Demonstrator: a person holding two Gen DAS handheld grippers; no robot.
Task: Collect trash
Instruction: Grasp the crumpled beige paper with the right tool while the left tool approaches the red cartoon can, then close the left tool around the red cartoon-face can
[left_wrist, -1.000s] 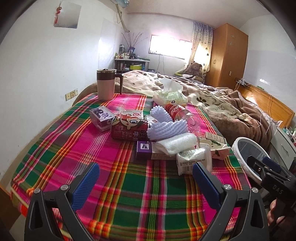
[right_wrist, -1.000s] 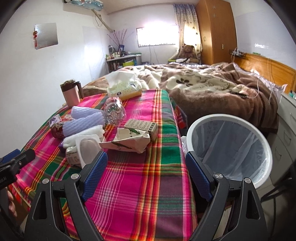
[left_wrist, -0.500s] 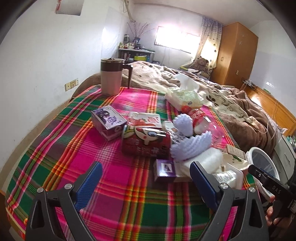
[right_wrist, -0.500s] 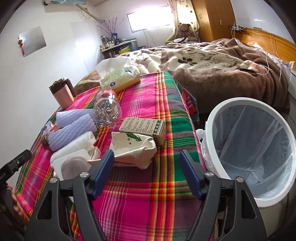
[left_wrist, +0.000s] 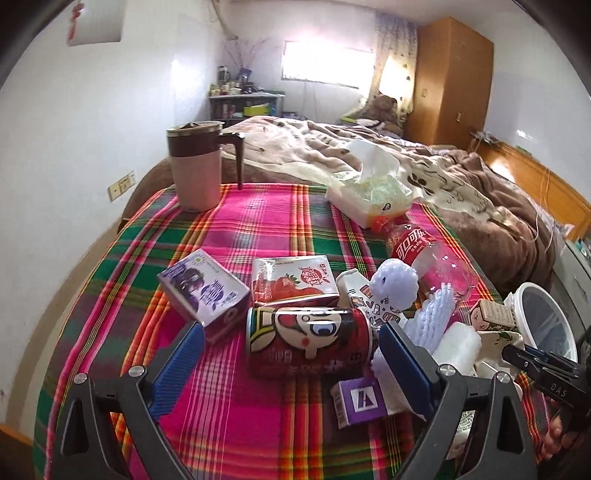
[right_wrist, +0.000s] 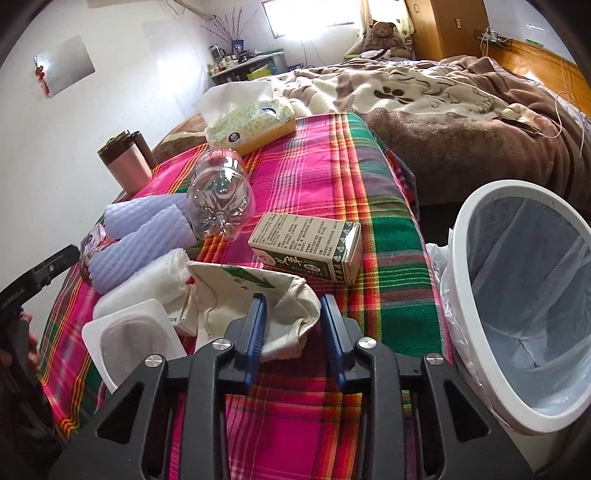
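**Q:** How are the fingers set, and what lies between them?

**A:** The right gripper (right_wrist: 293, 328) is seen with its blue pads narrowed around the crumpled white carton (right_wrist: 273, 299). The left pad appears to touch the carton; whether the right pad is seated against it cannot be told, so a firm clamp is not confirmed. The left gripper (left_wrist: 291, 363) is held wide apart, with the red cartoon can (left_wrist: 308, 341) framed between the pads. No contact is visible there.

**Q:** Where is the trash located?

**A:** All of it is found on the plaid tablecloth (left_wrist: 258, 221). Near the can, a purple box (left_wrist: 203, 291), a strawberry carton (left_wrist: 293, 282) and a small purple carton (left_wrist: 360, 400) are placed. Beyond the crumpled carton, a green-printed box (right_wrist: 306, 247), two lilac foam sleeves (right_wrist: 144, 240), a white foam roll (right_wrist: 144, 280), a white plastic tray (right_wrist: 133, 341) and an empty clear bottle (right_wrist: 219, 194) are laid close together. The lined bin (right_wrist: 524, 295) is stationed just beside the table edge, to the right.

**Q:** What portion of the task is complete?

**A:** No item can be seen in the part of the bin liner that is visible; its bottom is not shown. The work is judged to be at its start, with every piece left to be collected. The tissue pack (right_wrist: 251, 120) and pink mug (left_wrist: 195, 166) are presumably to be left.
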